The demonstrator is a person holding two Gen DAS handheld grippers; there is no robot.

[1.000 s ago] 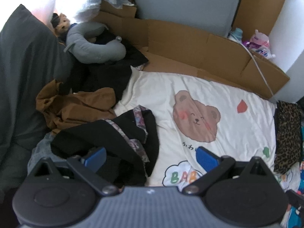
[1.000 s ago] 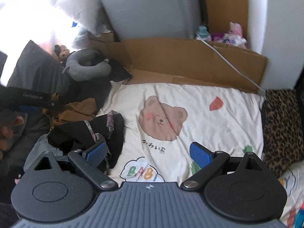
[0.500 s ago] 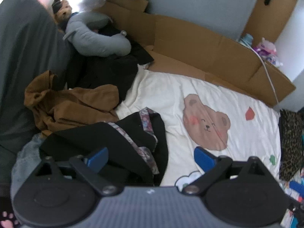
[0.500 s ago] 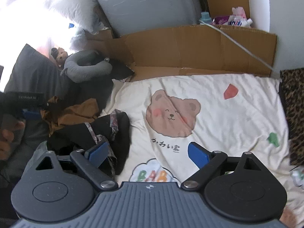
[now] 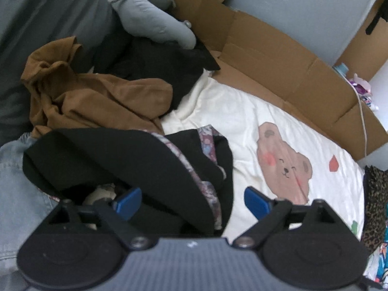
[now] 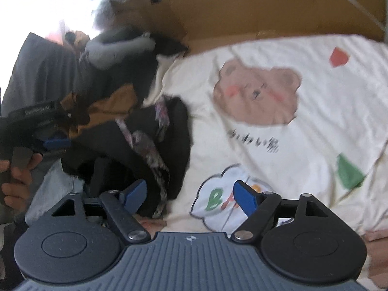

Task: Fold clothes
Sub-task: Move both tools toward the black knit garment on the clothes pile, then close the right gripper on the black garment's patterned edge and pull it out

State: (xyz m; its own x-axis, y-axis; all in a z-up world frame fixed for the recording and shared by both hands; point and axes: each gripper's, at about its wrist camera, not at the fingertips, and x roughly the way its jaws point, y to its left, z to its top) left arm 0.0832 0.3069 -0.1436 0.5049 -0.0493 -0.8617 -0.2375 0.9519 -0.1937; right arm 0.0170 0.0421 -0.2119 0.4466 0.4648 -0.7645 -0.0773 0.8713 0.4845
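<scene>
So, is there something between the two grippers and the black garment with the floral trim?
Nothing visible stands in the way. The black garment lies on top of the pile, its edge already between the closing jaws of the left gripper. The right gripper, jaws also closing, hovers at its edge over the cream bear blanket.

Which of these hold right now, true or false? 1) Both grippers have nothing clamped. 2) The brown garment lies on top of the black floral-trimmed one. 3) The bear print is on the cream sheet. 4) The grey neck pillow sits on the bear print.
1) True: the left gripper and right gripper are closing, with the black garment with floral trim between the jaws but no pads pressing yet.
2) False: the crumpled brown garment lies behind it, partly under its edge.
3) True: brown bear print on the cream bedsheet.
4) False: the grey neck pillow rests on dark clothes at the back left.
</scene>
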